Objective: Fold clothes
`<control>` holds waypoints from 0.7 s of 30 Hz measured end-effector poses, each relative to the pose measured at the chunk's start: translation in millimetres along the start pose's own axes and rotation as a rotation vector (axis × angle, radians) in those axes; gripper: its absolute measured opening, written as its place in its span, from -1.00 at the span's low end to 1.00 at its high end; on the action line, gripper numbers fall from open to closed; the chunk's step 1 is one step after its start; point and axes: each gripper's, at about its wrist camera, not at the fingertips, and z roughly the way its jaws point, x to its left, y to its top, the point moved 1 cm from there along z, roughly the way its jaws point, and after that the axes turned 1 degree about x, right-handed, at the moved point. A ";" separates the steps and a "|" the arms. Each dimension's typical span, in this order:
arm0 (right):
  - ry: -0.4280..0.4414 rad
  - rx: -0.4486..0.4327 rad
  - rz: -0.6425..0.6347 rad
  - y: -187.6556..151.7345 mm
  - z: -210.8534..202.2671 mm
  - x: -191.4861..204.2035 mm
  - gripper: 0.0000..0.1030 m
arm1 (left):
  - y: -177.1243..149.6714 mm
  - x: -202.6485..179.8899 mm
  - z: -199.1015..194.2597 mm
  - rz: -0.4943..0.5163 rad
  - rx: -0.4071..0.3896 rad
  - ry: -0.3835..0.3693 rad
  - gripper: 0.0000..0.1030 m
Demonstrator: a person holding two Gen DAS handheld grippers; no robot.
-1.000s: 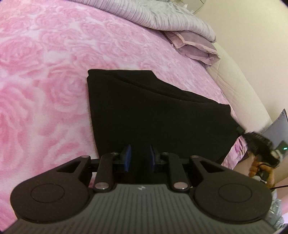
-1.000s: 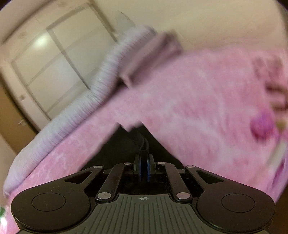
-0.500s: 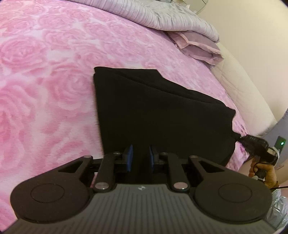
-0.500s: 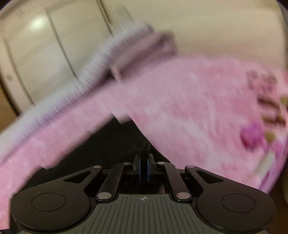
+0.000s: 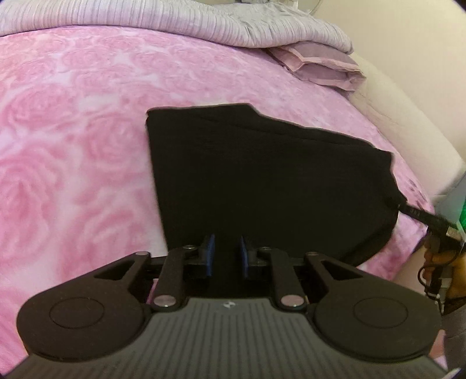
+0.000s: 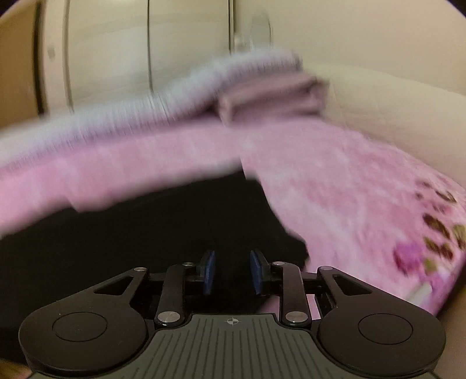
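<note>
— Left wrist view first: where is the garment?

— A folded black garment (image 5: 262, 180) lies flat on the bed's pink rose-patterned blanket (image 5: 72, 151), its left edge straight, its far edge stepped, its right corner reaching toward the bed's right side. Its near edge runs right under the left gripper (image 5: 226, 256).

— And that gripper's state?

— Its blue pads (image 5: 209, 255) stand a narrow gap apart. Dark cloth shows behind the gap, but I cannot tell whether any of it sits between the pads; nothing looks pinched.

— What is at the right edge?

— The right gripper (image 5: 407, 208), its tip at the garment's right corner, with the person's hand (image 5: 442, 262) on its handle.

— Right wrist view?

— Blurred. The right gripper (image 6: 231, 272) has its jaws opening, the pads clearly apart, with black cloth (image 6: 131, 233) spread beneath and to the left. No fabric is pressed between them.

— Anything farther off?

— A grey ribbed duvet (image 5: 174, 20) bunched along the far side of the bed, a folded mauve pillowcase (image 5: 323, 67) beside it, and pale wardrobe doors (image 6: 116, 52) beyond.
</note>
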 end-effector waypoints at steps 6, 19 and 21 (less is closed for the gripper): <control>0.022 -0.030 0.017 -11.7 -36.4 15.6 -0.48 | -5.8 -12.7 -18.6 0.012 -0.020 0.065 -0.64; 0.072 0.080 0.112 -39.1 -78.2 50.9 -0.36 | -29.4 -50.5 -44.0 0.061 -0.030 0.272 -0.46; 0.071 0.094 0.130 -44.9 -90.6 53.8 -0.34 | -35.9 -54.3 -52.7 0.058 -0.026 0.279 -0.43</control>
